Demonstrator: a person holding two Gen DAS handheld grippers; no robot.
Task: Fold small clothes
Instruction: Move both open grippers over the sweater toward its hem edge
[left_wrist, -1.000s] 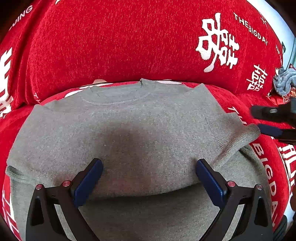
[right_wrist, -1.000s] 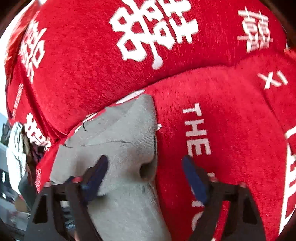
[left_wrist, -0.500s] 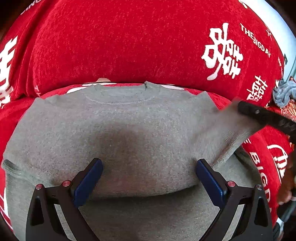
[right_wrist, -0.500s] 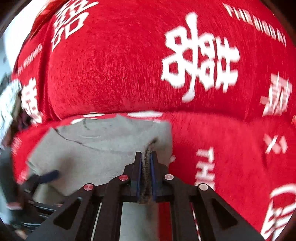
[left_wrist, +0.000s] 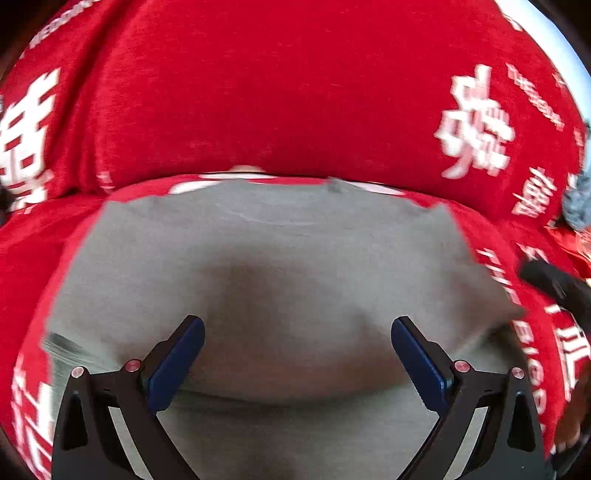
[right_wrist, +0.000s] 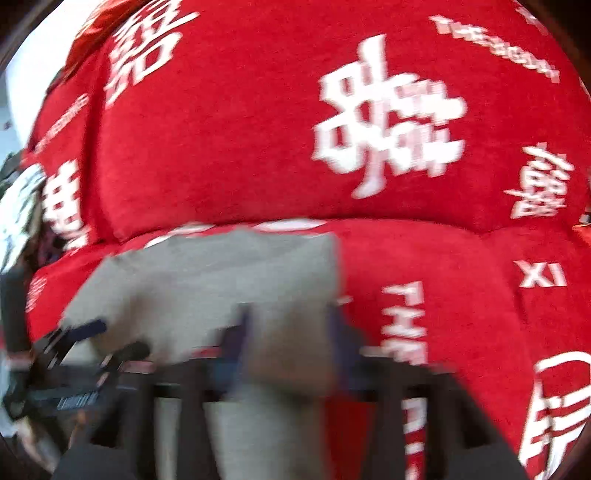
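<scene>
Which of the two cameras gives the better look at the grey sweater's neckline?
The left wrist view. There the grey sweater lies spread across the red cover, and its neckline shows at the far edge. The right wrist view is blurred by motion and shows only the sweater's right side.

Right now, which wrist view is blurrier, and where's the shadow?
Right wrist view: heavy motion blur, the right tool smeared over the grey sweater. Left wrist view: milder blur at the edges, a dark shadow mid-sweater above the open left tool.
</scene>
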